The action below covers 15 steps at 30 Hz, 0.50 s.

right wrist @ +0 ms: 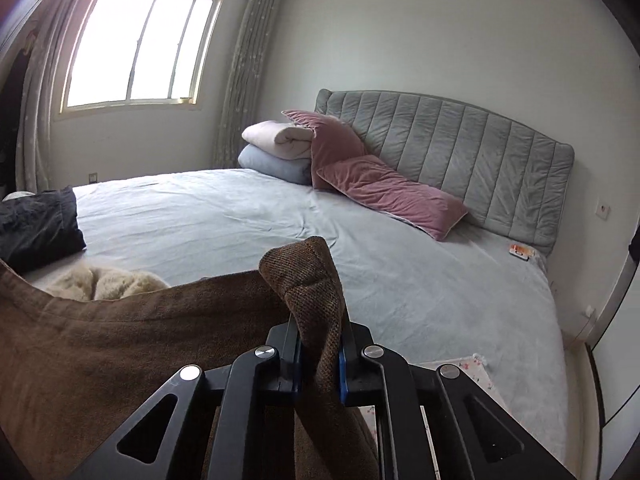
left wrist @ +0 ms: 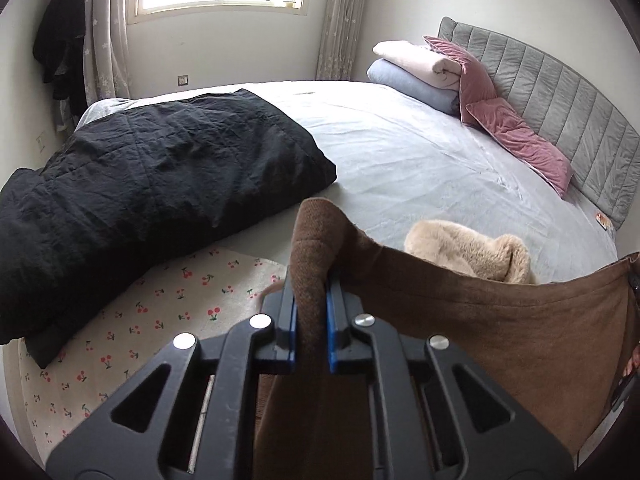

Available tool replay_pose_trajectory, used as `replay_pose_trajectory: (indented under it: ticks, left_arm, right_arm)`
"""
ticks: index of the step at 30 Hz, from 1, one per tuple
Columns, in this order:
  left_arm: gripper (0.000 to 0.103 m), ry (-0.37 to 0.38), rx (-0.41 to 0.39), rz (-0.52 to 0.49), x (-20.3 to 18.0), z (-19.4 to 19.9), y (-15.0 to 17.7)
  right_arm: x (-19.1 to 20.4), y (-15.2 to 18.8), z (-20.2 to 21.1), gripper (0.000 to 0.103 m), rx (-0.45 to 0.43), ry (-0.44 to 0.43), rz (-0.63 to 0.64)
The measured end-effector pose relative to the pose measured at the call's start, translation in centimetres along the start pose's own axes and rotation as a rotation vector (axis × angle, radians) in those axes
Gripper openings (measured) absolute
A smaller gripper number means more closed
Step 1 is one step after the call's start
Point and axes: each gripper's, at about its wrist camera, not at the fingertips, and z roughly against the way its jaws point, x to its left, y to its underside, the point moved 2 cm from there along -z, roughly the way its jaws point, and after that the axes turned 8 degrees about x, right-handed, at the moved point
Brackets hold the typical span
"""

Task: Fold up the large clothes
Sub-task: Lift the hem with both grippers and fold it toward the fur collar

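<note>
Left wrist view: the left gripper (left wrist: pixel 311 300) is clenched on a bunched corner of the brown garment (left wrist: pixel 500 320), whose top edge stretches away to the right, raised above the bed (left wrist: pixel 400 148). A cream fleece piece (left wrist: pixel 468 250) lies on the sheet behind that edge. A black quilted coat (left wrist: pixel 140 184) is spread over the bed's left part, above a cherry-print rug (left wrist: pixel 160 312).

Right wrist view: the right gripper (right wrist: pixel 320 344) pinches the garment's other corner (right wrist: pixel 308 276); the cloth sags to the left. Pink cushions (right wrist: pixel 380 188) lean on the grey headboard (right wrist: pixel 460 152).
</note>
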Motion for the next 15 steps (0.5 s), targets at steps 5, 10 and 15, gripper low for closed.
replay_pose_trajectory:
  ticks: [5, 10, 15]
  left_arm:
    - [0.013, -0.066, -0.116, -0.06, -1.0, -1.1, -3.4]
    - [0.013, -0.13, -0.206, -0.082, -2.4, -4.3, -5.6]
    - [0.014, -0.215, -0.244, -0.146, -4.0, -10.3, -5.7]
  right_arm:
    - [0.7, -2.3, -3.7, 0.011, -0.007, 0.042, -0.065]
    - [2.4, -3.8, -7.5, 0.011, -0.015, 0.113, -0.078]
    - [2.5, -3.1, -13.5, 0.012, 0.077, 0.14, -0.136]
